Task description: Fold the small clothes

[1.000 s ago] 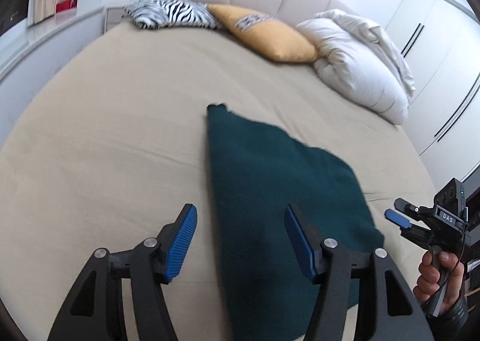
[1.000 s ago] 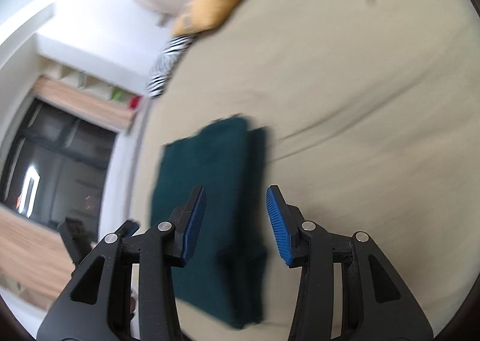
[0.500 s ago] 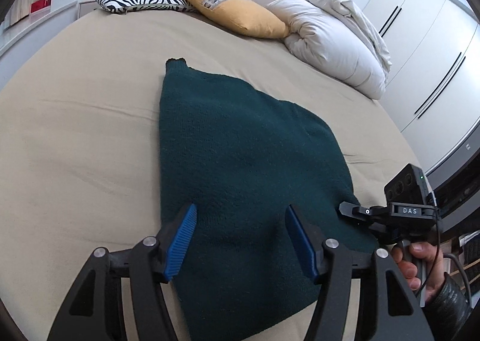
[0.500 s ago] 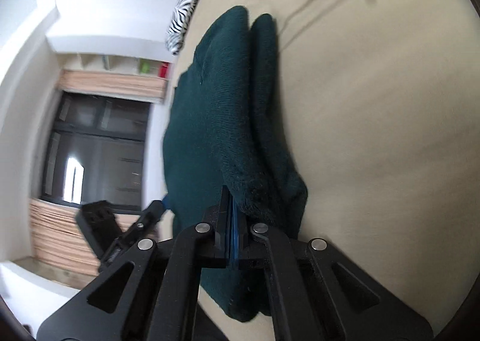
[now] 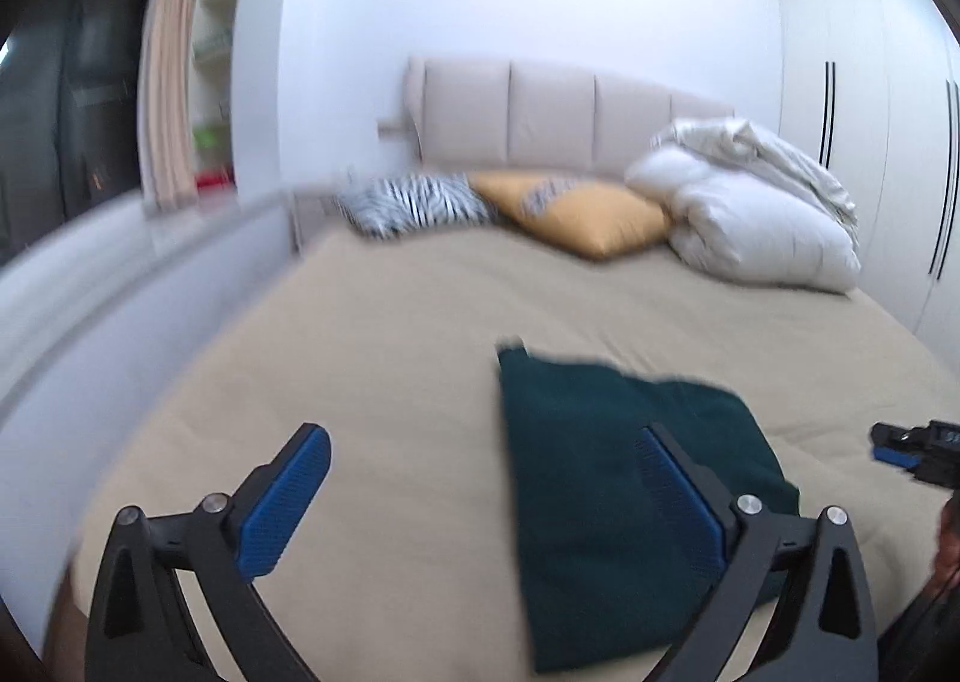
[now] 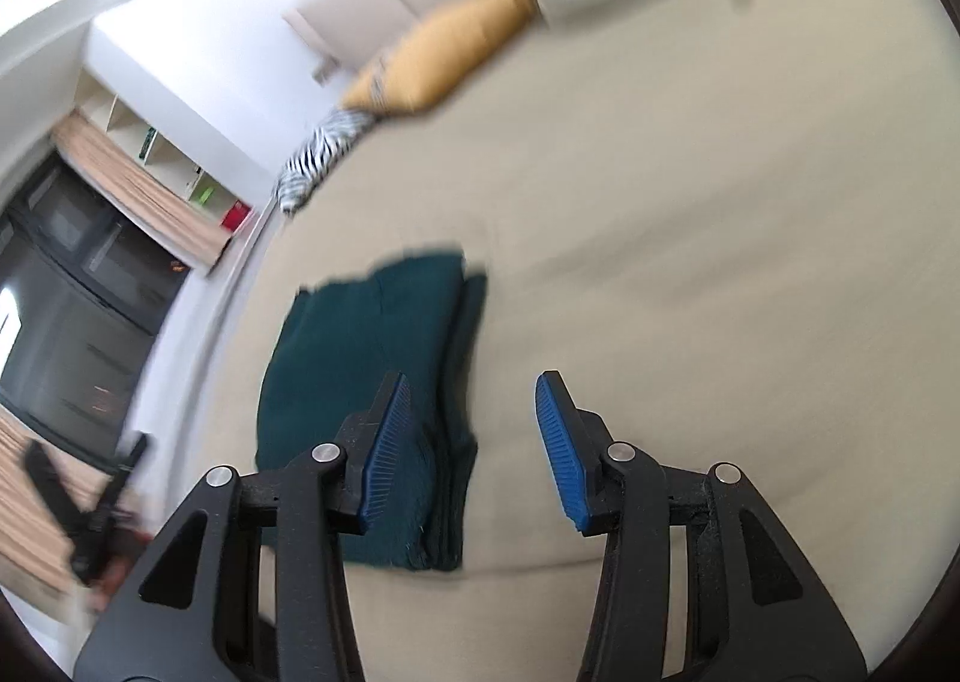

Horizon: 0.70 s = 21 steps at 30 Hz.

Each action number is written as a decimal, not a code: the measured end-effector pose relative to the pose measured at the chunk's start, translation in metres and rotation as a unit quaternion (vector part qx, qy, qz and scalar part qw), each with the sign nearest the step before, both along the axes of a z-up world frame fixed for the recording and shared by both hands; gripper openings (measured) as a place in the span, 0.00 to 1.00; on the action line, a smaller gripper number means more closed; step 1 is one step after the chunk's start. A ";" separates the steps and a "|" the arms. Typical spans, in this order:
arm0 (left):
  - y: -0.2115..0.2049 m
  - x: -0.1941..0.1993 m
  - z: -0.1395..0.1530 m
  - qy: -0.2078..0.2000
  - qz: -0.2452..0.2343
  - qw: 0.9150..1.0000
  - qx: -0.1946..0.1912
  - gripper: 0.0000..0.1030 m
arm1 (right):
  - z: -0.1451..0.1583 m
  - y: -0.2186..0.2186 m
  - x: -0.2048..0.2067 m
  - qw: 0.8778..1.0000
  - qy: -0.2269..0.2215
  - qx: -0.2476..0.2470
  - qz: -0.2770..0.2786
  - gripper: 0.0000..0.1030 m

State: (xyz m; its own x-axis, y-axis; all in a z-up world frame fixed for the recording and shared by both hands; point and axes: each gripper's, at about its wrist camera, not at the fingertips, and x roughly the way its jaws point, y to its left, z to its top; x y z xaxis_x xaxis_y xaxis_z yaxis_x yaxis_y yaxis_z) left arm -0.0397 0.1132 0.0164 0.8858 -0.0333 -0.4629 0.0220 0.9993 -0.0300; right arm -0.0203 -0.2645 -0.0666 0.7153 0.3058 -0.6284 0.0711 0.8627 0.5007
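Note:
A dark green knit garment [image 5: 606,472] lies folded flat on the beige bed [image 5: 390,334]. In the right wrist view the garment [image 6: 366,364] shows stacked layers along its right edge. My left gripper [image 5: 480,493] is open and empty, held above the bed to the left of the garment, its right finger over the cloth. My right gripper [image 6: 474,442] is open and empty, held above the garment's right edge. The right gripper also shows at the far right of the left wrist view [image 5: 900,451]. The left gripper shows blurred at the lower left of the right wrist view [image 6: 90,508].
A zebra-print pillow [image 5: 414,202], a yellow pillow [image 5: 588,214] and a bundled white duvet [image 5: 762,214] lie at the padded headboard [image 5: 552,118]. White wardrobe doors [image 5: 864,142] stand on the right. A window with a curtain [image 5: 162,106] is on the left.
My right gripper has let go of the garment's edge, opened and pulled back. My left gripper has lifted and drawn back to the left. The garment lies folded on the bed.

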 end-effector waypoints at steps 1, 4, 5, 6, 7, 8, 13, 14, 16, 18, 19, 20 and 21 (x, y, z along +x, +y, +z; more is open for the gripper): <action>-0.002 -0.008 0.011 -0.021 0.004 1.000 0.010 1.00 | 0.011 0.004 -0.003 1.000 -0.014 -0.018 -0.005 0.44; -0.003 -0.022 0.040 -0.061 0.008 0.998 0.010 1.00 | 0.046 0.019 -0.017 0.996 -0.071 -0.056 -0.023 0.76; -0.003 -0.025 0.048 -0.070 0.006 0.998 0.009 1.00 | 0.062 0.009 -0.023 0.993 -0.097 -0.060 -0.033 0.82; -0.003 -0.029 0.057 -0.077 0.010 0.997 0.009 1.00 | 0.073 0.008 -0.029 0.991 -0.114 -0.061 -0.040 0.90; -0.004 -0.031 0.062 -0.076 0.018 0.997 0.011 1.00 | 0.086 0.012 -0.036 0.987 -0.142 -0.061 -0.049 0.95; -0.005 -0.032 0.067 -0.073 0.024 0.997 0.016 1.00 | 0.099 0.013 -0.040 0.984 -0.160 -0.064 -0.055 0.97; -0.013 -0.035 0.067 -0.063 0.041 0.996 0.046 1.00 | 0.156 0.020 -0.069 0.969 -0.205 -0.117 -0.077 0.99; -0.015 -0.032 0.063 -0.053 0.042 0.997 0.047 1.00 | 0.164 0.025 -0.073 0.966 -0.215 -0.121 -0.076 0.99; -0.017 -0.028 0.054 -0.026 0.045 0.998 0.046 1.00 | 0.175 0.032 -0.082 0.960 -0.237 -0.130 -0.073 1.00; -0.019 -0.019 0.040 0.011 0.042 0.998 0.041 1.00 | 0.180 0.041 -0.086 0.956 -0.249 -0.144 -0.061 1.00; -0.021 -0.015 0.031 0.035 0.038 0.998 0.032 1.00 | 0.186 0.044 -0.091 0.956 -0.246 -0.151 -0.053 1.00; -0.021 -0.012 0.025 0.051 0.035 0.998 0.023 1.00 | 0.186 0.049 -0.089 0.958 -0.236 -0.158 -0.044 1.00; -0.021 -0.008 0.018 0.070 0.034 0.997 0.013 1.00 | 0.181 0.056 -0.083 0.963 -0.208 -0.169 -0.034 1.00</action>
